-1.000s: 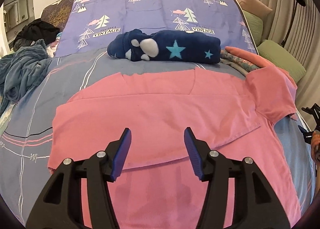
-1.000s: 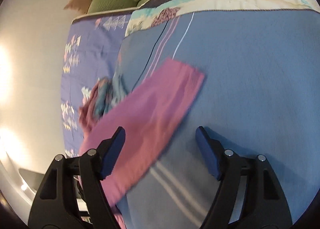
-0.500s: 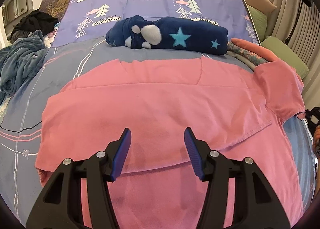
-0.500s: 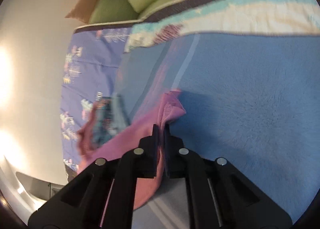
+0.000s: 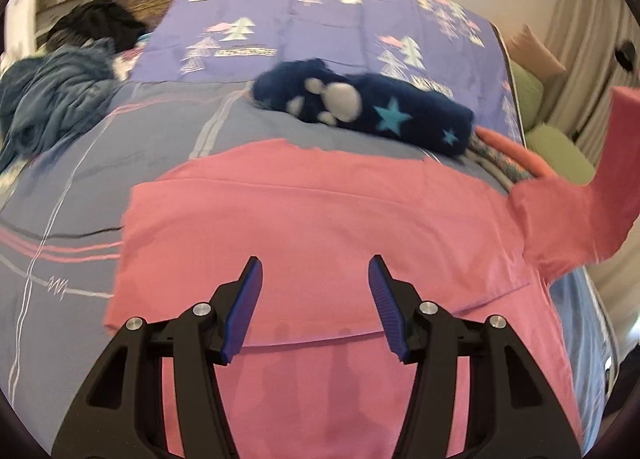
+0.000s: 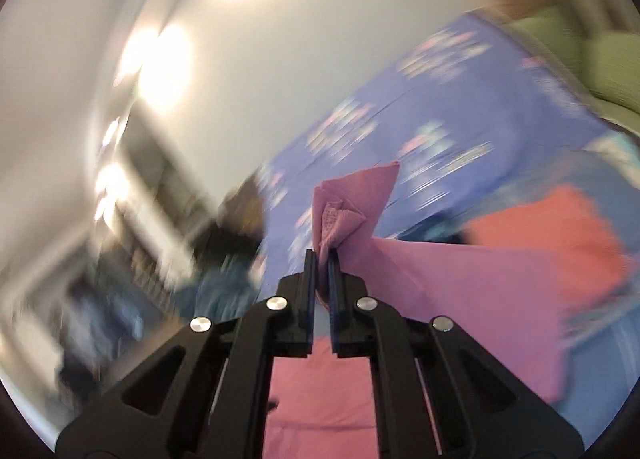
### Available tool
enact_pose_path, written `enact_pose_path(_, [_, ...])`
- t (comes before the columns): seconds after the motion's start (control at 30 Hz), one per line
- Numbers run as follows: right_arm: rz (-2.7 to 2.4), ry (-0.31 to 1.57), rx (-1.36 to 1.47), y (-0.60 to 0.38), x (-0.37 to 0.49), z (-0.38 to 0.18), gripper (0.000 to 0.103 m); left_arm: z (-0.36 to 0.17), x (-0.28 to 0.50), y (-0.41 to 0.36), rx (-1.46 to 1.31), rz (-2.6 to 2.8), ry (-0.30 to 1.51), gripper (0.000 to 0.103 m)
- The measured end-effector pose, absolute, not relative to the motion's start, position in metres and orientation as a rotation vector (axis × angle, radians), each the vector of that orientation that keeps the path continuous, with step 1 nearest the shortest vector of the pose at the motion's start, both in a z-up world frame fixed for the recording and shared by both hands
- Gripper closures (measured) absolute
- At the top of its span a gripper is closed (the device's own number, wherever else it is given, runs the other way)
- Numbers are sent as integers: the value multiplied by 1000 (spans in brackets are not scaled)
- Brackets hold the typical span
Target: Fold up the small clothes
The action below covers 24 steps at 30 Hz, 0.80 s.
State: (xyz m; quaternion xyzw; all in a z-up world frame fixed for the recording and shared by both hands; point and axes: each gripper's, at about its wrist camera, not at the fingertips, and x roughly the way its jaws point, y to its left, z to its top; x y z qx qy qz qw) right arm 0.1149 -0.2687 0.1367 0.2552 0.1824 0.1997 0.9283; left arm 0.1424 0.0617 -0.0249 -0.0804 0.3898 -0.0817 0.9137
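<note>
- Pink shirt (image 5: pixel 320 227): spread flat on the bed (image 5: pixel 72 187), its near part folded over once. One sleeve (image 5: pixel 600 195) is lifted off the bed at the right side.
- Right gripper (image 6: pixel 323 259): fingers clenched on the bunched end of the sleeve; the cloth pokes up between them. The view is badly blurred.
- Left gripper (image 5: pixel 315 291): fingers spread wide, grasping nothing, poised above the shirt's folded edge.
- Dark blue blanket (image 5: pixel 360 111): rolled, just beyond the shirt's far edge.
- Risk: the hold looks thin, on a crumpled tip only; a quick swing could let the sleeve slip out and land creased.
- Risk: nothing pins the body, so a pull on the sleeve may drag the shirt and undo the first fold.
</note>
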Motion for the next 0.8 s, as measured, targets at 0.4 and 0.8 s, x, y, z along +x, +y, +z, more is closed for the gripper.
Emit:
enact_pose_path(0.4, [609,1026,216,-84,155,-38,70,-27,126,135,-317,-191,782,47])
enact_pose_path(0.8, [586,893,-211,-40,109,-32,55,-40,140,114,-318,-286,842,47])
